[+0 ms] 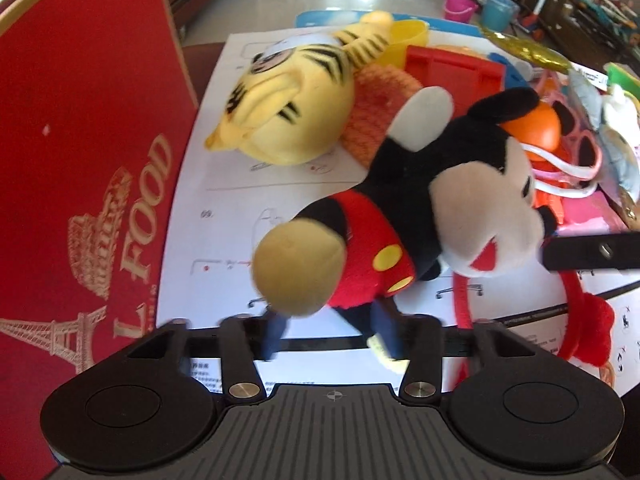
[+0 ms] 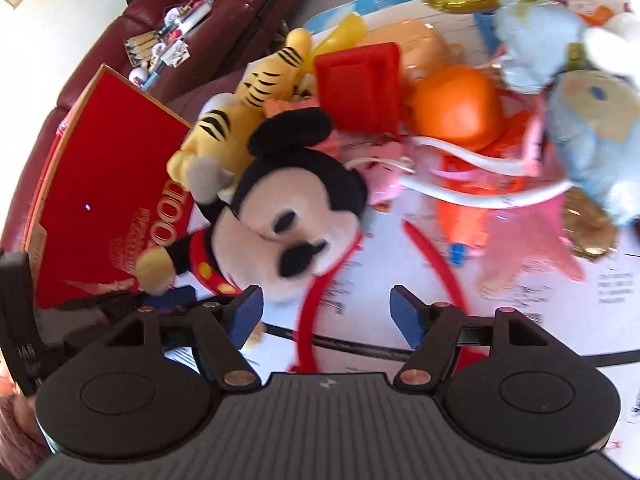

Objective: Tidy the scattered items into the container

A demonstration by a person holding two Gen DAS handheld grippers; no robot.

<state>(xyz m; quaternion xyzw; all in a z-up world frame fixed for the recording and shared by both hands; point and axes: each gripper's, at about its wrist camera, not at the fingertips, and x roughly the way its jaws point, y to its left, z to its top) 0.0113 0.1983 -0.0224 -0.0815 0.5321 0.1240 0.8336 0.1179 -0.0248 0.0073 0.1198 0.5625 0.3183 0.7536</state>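
A Mickey Mouse plush (image 1: 404,216) with red shorts hangs in the air above the white sheet, its lower leg between the blue pads of my left gripper (image 1: 334,336), which is shut on it. The plush also shows in the right wrist view (image 2: 280,216). My right gripper (image 2: 326,312) is open and empty just right of the plush's head. The red box (image 1: 80,168) printed "FOOD" stands at the left, also seen in the right wrist view (image 2: 104,184). A yellow tiger plush (image 1: 292,108) lies beyond Mickey.
A pile of toys lies on the white sheet: a red plastic tray (image 2: 356,84), an orange toy (image 2: 456,108), a pale blue plush (image 2: 584,132), a red headband (image 2: 436,264) and pink items (image 2: 520,244). A dark red sofa (image 2: 224,12) is behind.
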